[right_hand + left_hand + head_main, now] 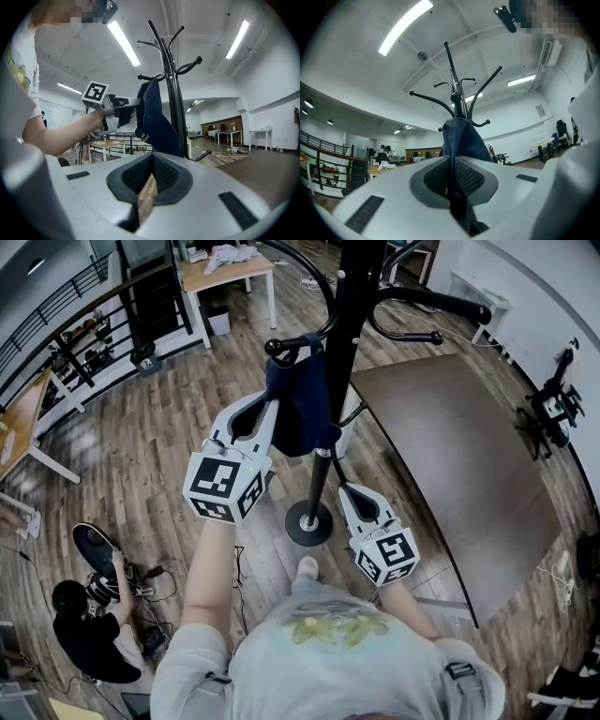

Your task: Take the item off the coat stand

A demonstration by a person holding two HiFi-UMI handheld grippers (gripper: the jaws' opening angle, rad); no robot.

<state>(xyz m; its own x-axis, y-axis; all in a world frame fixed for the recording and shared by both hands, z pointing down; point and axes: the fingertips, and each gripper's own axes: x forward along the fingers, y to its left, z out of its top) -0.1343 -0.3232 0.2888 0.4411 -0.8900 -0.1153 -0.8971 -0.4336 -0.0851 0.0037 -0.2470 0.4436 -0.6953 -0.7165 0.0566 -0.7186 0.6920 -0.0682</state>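
Floor [141, 437]: lying open on the left, giving room to draw away.
Worktop [459, 465]: standing close on the right, crowding that side.
Coat stand [352, 324]: carrying the item on an upturned hook [281, 345].
Dark blue cloth item [302, 404]: hanging limp beside the pole; probably light and soft, and best pinched high.
Left tool [273, 409]: clamping the item's side.
Right tool [351, 491]: idling low, jaws narrow, nothing between them.

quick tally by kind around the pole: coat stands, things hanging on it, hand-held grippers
coat stand: 1
navy cloth item hanging on it: 1
hand-held grippers: 2 (left hand-held gripper, right hand-held gripper)
total: 4
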